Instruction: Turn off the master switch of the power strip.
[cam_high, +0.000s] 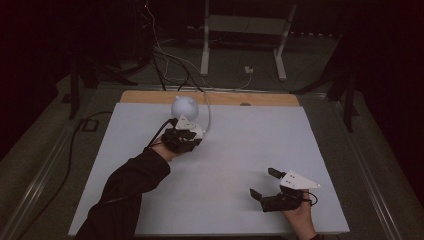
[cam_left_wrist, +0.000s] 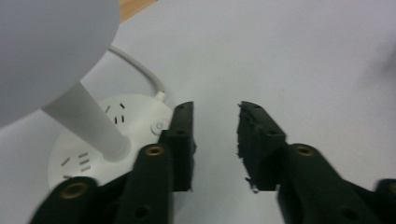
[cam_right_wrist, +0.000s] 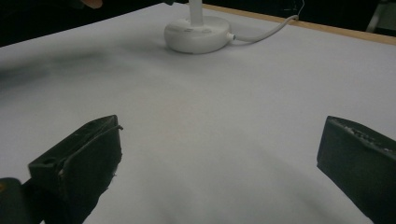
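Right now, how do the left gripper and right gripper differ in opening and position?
The left gripper has a narrower gap between its jaws; the right gripper stands much wider. The left gripper sits beside the white lamp's base at the far side of the table; the right gripper sits near the front edge, far from the lamp. Both are open with nothing between their jaws.

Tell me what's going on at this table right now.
A person works with two sets of tongs over a white table. The left tongs stand open beside the round base of a small white lamp, nothing between them. The right tongs wait wide open, well away from the lamp.
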